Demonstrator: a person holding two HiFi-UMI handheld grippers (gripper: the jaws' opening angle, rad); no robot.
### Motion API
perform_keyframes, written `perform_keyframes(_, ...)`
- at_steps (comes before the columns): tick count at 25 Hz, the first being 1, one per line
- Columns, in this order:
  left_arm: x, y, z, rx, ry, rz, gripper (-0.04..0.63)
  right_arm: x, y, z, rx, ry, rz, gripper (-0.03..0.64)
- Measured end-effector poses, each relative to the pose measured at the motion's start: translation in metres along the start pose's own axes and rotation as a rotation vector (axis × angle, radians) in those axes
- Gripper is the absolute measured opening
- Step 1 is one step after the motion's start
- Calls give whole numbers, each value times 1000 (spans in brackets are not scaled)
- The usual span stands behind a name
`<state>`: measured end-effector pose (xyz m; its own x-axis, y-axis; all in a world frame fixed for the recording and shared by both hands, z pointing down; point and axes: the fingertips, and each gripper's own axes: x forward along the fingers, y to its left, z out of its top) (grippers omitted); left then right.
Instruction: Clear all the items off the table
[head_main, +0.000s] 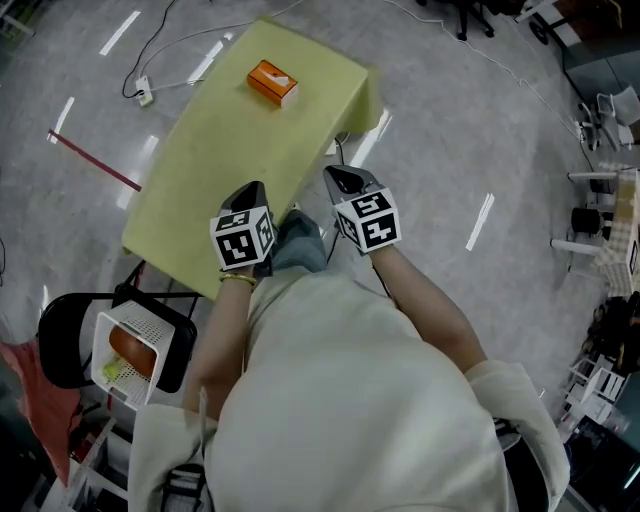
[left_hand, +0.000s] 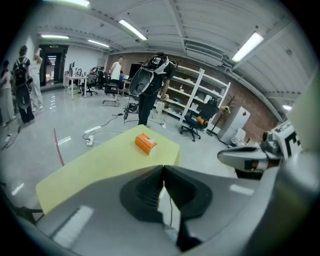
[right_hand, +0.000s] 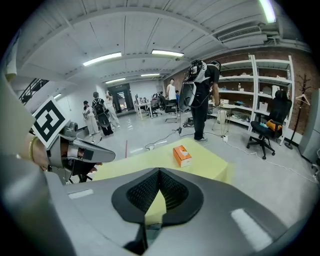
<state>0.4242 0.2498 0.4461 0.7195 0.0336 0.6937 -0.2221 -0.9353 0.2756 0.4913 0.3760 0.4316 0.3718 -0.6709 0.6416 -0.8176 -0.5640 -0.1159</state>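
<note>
An orange tissue box (head_main: 272, 83) lies alone near the far end of the yellow-green table (head_main: 240, 160); it also shows as the box (left_hand: 146, 144) and the box (right_hand: 182, 155) in the two gripper views. My left gripper (head_main: 254, 188) hangs over the table's near edge, shut and empty, its tips meeting at the left gripper (left_hand: 163, 170). My right gripper (head_main: 338, 176) is just off the table's near right corner, also shut with nothing in it, seen as the right gripper (right_hand: 159, 172). Both point toward the box from well short of it.
A white perforated basket (head_main: 128, 352) holding an orange thing sits on a black chair (head_main: 70, 335) at the lower left. Cables and a power strip (head_main: 145, 95) lie on the floor beyond the table. A person (left_hand: 150, 85) stands behind the table; shelves (left_hand: 200, 95) and office chairs line the back.
</note>
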Motion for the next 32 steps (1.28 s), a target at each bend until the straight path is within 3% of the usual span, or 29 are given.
perform_keyframes(18,85,39,86,-58,38,40,9,108,-56,79,-72,85,65,-2)
perform_keyframes(27,102,60,89,-137,43,66,9,153,-57,87,-117,142,88,1)
perform_keyframes(32,110,71,90,-200,28,96,9,189,-61,86,-155,188,126,46)
